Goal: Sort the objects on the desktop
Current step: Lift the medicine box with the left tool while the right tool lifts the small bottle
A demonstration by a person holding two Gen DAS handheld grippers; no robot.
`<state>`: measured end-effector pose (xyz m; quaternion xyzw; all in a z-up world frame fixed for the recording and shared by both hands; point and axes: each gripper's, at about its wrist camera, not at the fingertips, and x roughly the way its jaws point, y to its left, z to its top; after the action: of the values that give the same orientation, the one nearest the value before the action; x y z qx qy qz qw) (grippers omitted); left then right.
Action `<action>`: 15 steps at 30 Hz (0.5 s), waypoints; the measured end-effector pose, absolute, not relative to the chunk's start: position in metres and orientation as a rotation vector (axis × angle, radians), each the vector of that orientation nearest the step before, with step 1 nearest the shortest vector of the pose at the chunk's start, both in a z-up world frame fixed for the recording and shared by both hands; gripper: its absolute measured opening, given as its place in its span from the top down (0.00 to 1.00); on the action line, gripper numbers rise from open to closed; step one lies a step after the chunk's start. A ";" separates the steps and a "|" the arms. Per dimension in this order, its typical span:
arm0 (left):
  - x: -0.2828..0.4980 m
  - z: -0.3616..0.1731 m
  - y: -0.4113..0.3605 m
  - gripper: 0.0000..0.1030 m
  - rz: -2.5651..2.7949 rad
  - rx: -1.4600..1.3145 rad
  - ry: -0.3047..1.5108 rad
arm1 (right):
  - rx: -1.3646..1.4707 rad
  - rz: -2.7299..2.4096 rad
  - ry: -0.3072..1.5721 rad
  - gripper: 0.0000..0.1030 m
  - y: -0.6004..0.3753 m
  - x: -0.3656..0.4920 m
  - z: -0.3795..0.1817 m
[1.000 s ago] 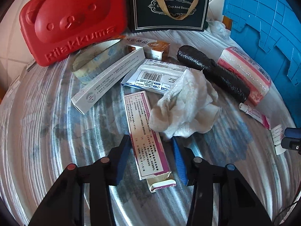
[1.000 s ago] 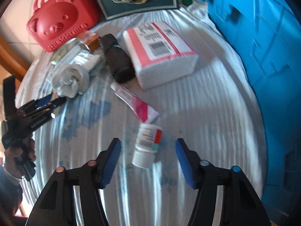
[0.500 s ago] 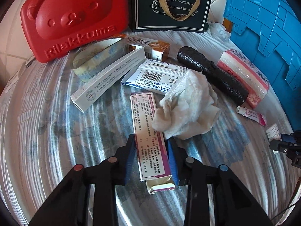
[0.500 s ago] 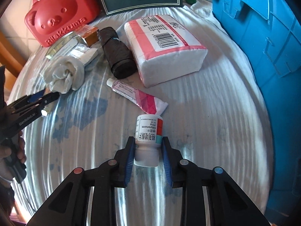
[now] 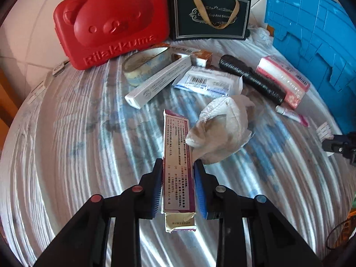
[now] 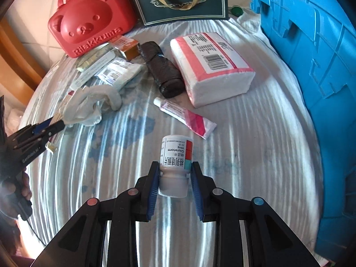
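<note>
Both grippers are loaded. The left gripper (image 5: pixel 178 184) has just been closing its jaws, and they now pinch the long sides of a purple medicine carton (image 5: pixel 177 158); its torn flap end hangs toward the camera and its far end touches a crumpled white cloth (image 5: pixel 224 129). The right gripper (image 6: pixel 174 184) has narrowed its jaws onto a white pill bottle (image 6: pixel 175 155), clamped at the neck just above the cap, base pointing away.

Sorting appears to be at an early stage. Left on the striped tabletop (image 5: pixel 66 155): a tape roll (image 5: pixel 144 66), a long white box (image 5: pixel 160 81), a barcoded packet (image 5: pixel 207 82), a small brown box (image 5: pixel 202 59), a black roll (image 6: pixel 164 71), a pink tissue pack (image 6: pixel 211 64) and a pink tube (image 6: pixel 187 118). A red bear case (image 5: pixel 111 22), a dark gift bag (image 5: pixel 209 17) and a blue crate (image 6: pixel 311 66) stand along the far and right edges; I cannot tell which is the intended destination.
</note>
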<state>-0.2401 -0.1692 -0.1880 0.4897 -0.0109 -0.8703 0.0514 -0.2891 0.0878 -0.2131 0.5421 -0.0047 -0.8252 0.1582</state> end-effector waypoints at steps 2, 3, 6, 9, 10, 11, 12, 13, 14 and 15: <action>-0.232 -0.194 -0.171 0.74 -2.623 1.506 -0.047 | 1.557 -2.347 -0.030 0.73 0.088 -0.288 -0.214; -0.228 -0.197 -0.173 0.74 -2.614 1.518 -0.042 | 1.562 -2.340 -0.037 0.73 0.088 -0.287 -0.215; -0.221 -0.202 -0.177 0.72 -2.597 1.532 -0.018 | 1.580 -2.323 -0.042 0.73 0.087 -0.285 -0.218; -0.217 -0.201 -0.182 0.71 -2.595 1.533 0.027 | 1.573 -2.322 -0.027 0.73 0.084 -0.284 -0.217; -0.217 -0.199 -0.184 0.71 -2.596 1.536 0.043 | 1.570 -2.322 -0.023 0.73 0.084 -0.284 -0.216; -0.216 -0.198 -0.185 0.71 -2.597 1.543 0.053 | 1.568 -2.324 -0.017 0.73 0.084 -0.284 -0.215; -0.214 -0.197 -0.186 0.71 -2.592 1.547 0.060 | 1.566 -2.325 -0.012 0.73 0.083 -0.284 -0.215; -0.213 -0.194 -0.188 0.71 -2.589 1.550 0.072 | 1.564 -2.325 -0.015 0.73 0.083 -0.284 -0.214; -0.210 -0.191 -0.190 0.71 -2.596 1.550 0.088 | 1.565 -2.325 -0.019 0.73 0.084 -0.284 -0.214; -0.208 -0.188 -0.192 0.71 -2.605 1.548 0.100 | 1.567 -2.326 -0.019 0.73 0.085 -0.284 -0.214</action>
<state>-0.2078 -0.1919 -0.1884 0.5098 0.0329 -0.8579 0.0547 -0.2842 0.0849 -0.2141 0.5508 -0.0066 -0.8176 0.1678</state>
